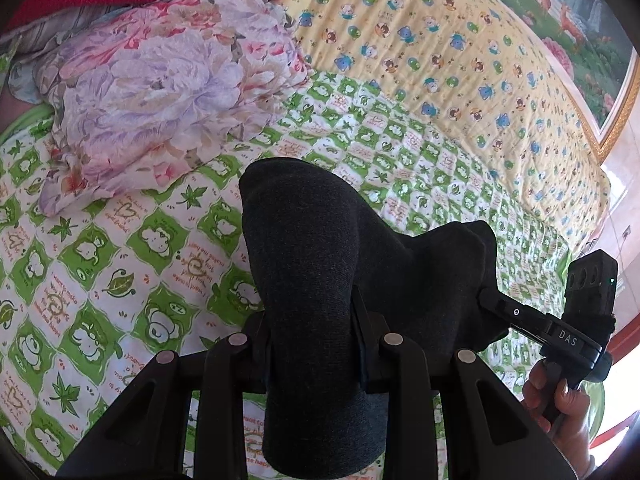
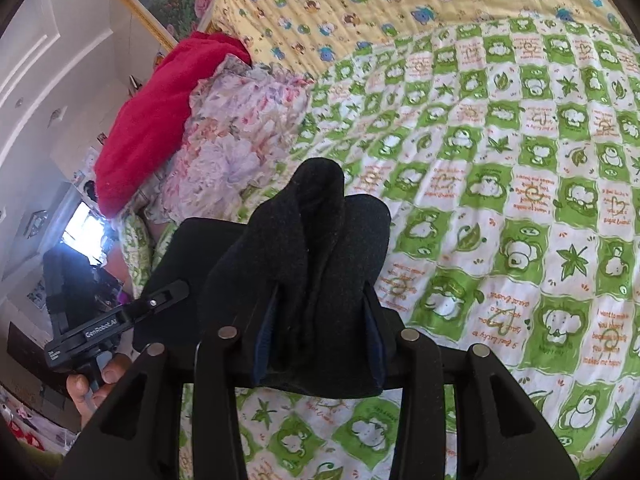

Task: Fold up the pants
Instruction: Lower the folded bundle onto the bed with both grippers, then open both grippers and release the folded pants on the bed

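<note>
The dark charcoal pants (image 1: 316, 264) hang lifted above the bed, stretched between my two grippers. My left gripper (image 1: 316, 320) is shut on a bunched part of the pants; the cloth bulges up past the jaws and droops below them. My right gripper (image 2: 320, 320) is shut on another bunched part of the pants (image 2: 316, 240), with folds standing up between the jaws. In the left wrist view the right gripper (image 1: 492, 300) shows at the right, biting the cloth's edge. In the right wrist view the left gripper (image 2: 176, 292) shows at the left, against the cloth.
The bed carries a green and white checked quilt (image 1: 100, 264) with a yellow cartoon-print blanket (image 1: 440, 40) beyond it. A floral pillow (image 1: 160, 92) and a red blanket (image 2: 160, 112) lie at the bed's head. A gold-framed picture (image 1: 580, 20) hangs on the wall.
</note>
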`<state>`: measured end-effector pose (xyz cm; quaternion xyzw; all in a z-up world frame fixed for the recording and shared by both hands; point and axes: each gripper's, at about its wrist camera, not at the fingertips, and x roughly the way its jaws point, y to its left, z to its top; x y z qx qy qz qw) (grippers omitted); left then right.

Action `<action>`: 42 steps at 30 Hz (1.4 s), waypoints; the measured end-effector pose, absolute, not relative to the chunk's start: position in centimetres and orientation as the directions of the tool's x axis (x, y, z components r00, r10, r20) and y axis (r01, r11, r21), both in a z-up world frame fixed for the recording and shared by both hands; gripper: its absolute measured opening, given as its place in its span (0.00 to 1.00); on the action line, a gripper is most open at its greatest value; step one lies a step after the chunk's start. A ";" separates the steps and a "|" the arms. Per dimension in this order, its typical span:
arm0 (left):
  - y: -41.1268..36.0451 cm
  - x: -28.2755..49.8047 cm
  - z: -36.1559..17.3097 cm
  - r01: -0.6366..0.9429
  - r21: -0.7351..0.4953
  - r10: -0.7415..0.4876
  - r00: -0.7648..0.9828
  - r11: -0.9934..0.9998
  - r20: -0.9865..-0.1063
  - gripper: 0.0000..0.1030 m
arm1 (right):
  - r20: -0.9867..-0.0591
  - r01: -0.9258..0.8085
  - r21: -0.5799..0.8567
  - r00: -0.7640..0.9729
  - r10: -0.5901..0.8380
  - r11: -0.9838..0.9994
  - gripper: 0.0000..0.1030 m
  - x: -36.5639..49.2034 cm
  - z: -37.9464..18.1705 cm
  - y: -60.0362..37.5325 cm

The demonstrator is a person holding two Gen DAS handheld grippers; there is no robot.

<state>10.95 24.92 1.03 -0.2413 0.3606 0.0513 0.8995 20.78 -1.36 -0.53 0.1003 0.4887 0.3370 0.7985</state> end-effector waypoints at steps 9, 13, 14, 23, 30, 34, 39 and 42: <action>25.2 10.8 -1.9 -0.297 -0.373 -0.063 0.704 0.879 -0.707 0.57 | -0.763 -0.402 0.443 0.300 0.572 0.801 0.57 21.4 -2.6 -3.6; 25.7 10.3 -2.0 -0.312 -0.383 -0.055 0.709 0.869 -0.703 0.63 | -0.753 -0.392 0.464 0.297 0.587 0.794 0.58 21.3 -2.5 -4.0; 25.7 10.1 -1.9 -0.320 -0.375 -0.044 0.707 0.870 -0.706 0.64 | -0.750 -0.396 0.462 0.302 0.588 0.793 0.58 21.2 -2.1 -3.9; 25.0 6.6 0.9 -0.323 -0.324 0.016 0.730 0.889 -0.684 0.77 | -0.682 -0.491 0.459 0.339 0.648 0.740 0.80 18.3 2.1 -3.1; 22.4 4.0 1.8 -0.352 -0.140 0.166 0.707 0.925 -0.687 0.80 | -0.692 -0.614 0.330 0.360 0.626 0.717 0.86 15.0 3.9 -1.7; 21.5 3.0 1.3 -0.362 -0.067 0.217 0.685 0.930 -0.695 0.80 | -0.706 -0.652 0.252 0.381 0.596 0.715 0.87 13.3 3.9 -1.3; 21.0 2.3 0.5 -0.374 -0.024 0.250 0.666 0.927 -0.702 0.80 | -0.719 -0.686 0.184 0.394 0.572 0.704 0.87 11.9 3.6 -0.6; 20.8 1.9 0.3 -0.380 -0.010 0.264 0.660 0.925 -0.703 0.80 | -0.722 -0.698 0.171 0.391 0.570 0.695 0.87 11.3 3.5 -0.3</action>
